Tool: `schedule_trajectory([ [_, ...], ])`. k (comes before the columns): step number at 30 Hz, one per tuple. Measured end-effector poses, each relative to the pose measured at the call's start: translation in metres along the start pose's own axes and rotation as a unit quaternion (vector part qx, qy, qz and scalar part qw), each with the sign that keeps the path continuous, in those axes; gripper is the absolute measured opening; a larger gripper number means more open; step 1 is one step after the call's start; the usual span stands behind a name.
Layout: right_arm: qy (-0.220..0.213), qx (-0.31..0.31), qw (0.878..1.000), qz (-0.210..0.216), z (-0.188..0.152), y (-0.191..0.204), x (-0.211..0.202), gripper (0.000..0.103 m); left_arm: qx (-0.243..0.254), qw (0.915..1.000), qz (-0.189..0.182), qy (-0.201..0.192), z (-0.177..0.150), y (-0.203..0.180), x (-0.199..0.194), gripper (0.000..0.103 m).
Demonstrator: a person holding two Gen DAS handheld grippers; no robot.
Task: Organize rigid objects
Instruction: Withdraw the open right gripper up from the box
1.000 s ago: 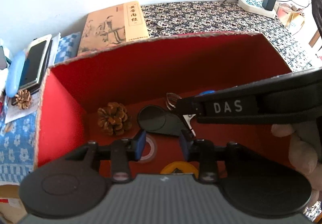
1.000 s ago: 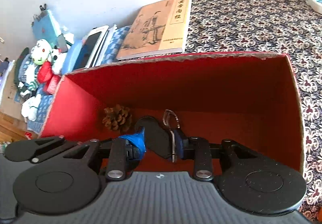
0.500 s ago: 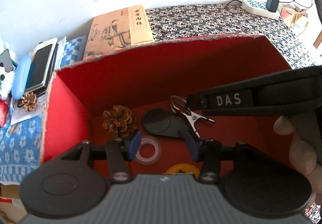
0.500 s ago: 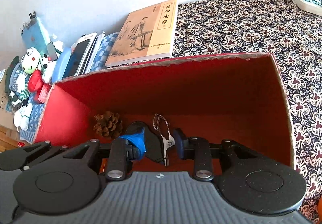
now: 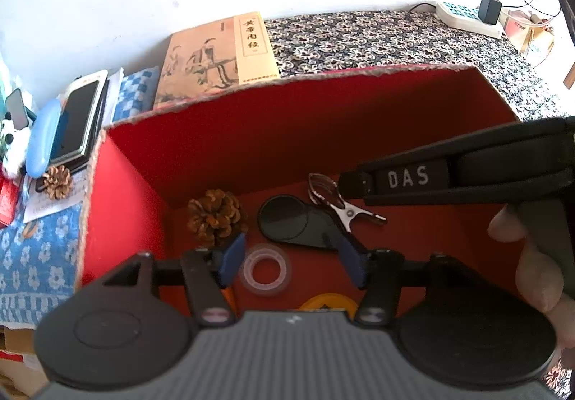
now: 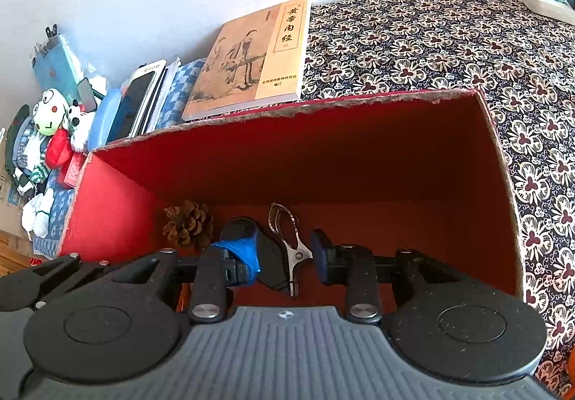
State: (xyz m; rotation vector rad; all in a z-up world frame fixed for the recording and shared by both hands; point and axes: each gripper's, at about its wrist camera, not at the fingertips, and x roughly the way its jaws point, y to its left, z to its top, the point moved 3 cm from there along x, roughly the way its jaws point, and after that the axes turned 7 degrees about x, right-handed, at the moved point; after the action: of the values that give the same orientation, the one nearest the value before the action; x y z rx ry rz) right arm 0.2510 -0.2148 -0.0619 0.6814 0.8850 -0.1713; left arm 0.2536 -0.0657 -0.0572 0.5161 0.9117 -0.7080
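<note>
A red cardboard box holds a pine cone, a black folding magnifier, a metal clip, a clear tape roll and a yellow round object. My left gripper is open and empty above the tape roll. My right gripper is open, and the metal clip lies on the magnifier between its fingers, free of them. The right gripper body shows in the left wrist view over the box's right side.
A tan book lies behind the box on a patterned cloth. Left of the box are a phone, a blue case, a second pine cone and soft toys. A power strip sits far right.
My right gripper opened and let go of the metal clip, which now rests on the magnifier. Both grippers have risen and drawn back a little from the box floor.
</note>
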Motion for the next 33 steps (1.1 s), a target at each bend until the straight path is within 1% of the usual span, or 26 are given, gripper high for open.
schedule_trajectory([
  [5,-0.008,-0.001,1.0,-0.007,-0.001,0.001,-0.002,0.015,-0.008,1.0,0.005,-0.001,-0.001,0.001,-0.001,0.059],
  [8,-0.028,-0.011,0.999,-0.032,-0.002,0.002,-0.011,0.015,-0.012,0.9998,0.017,-0.006,-0.001,0.0,-0.009,0.059],
  [11,-0.051,-0.013,0.998,-0.042,-0.007,0.001,-0.028,0.015,-0.01,0.9987,0.042,-0.027,-0.001,-0.001,-0.028,0.06],
  [14,-0.057,0.011,0.998,-0.016,-0.012,-0.003,-0.049,0.016,-0.016,0.9972,0.057,-0.046,-0.005,-0.002,-0.05,0.062],
  [16,-0.063,0.012,0.998,-0.004,-0.019,-0.002,-0.064,0.016,-0.021,0.9961,0.065,-0.055,-0.008,-0.004,-0.063,0.063],
  [19,-0.079,0.008,0.997,0.007,-0.031,0.001,-0.086,0.016,-0.031,0.9946,0.062,-0.077,-0.014,-0.006,-0.08,0.066],
  [21,-0.092,-0.001,0.996,0.004,-0.038,0.003,-0.098,0.016,-0.035,0.9935,0.058,-0.092,-0.017,-0.009,-0.092,0.068],
  [23,-0.104,-0.009,0.995,0.001,-0.045,0.004,-0.107,0.016,-0.036,0.9912,0.063,-0.11,-0.021,-0.012,-0.105,0.07],
  [26,-0.114,-0.007,0.993,0.0,-0.055,0.0,-0.122,0.016,-0.025,0.9871,0.071,-0.142,-0.027,-0.019,-0.123,0.074],
  [28,-0.118,0.0,0.993,0.002,-0.06,-0.004,-0.129,0.016,-0.024,0.9855,0.067,-0.154,-0.029,-0.022,-0.13,0.078],
  [30,-0.126,0.006,0.992,0.0,-0.063,-0.007,-0.134,0.016,-0.03,0.9822,0.067,-0.173,-0.032,-0.024,-0.138,0.086],
  [32,-0.13,0.009,0.991,-0.004,-0.065,-0.01,-0.138,0.016,-0.034,0.9797,0.072,-0.184,-0.035,-0.027,-0.144,0.086],
  [33,-0.131,0.011,0.991,-0.007,-0.066,-0.011,-0.138,0.016,-0.036,0.9801,0.07,-0.182,-0.035,-0.027,-0.145,0.086],
])
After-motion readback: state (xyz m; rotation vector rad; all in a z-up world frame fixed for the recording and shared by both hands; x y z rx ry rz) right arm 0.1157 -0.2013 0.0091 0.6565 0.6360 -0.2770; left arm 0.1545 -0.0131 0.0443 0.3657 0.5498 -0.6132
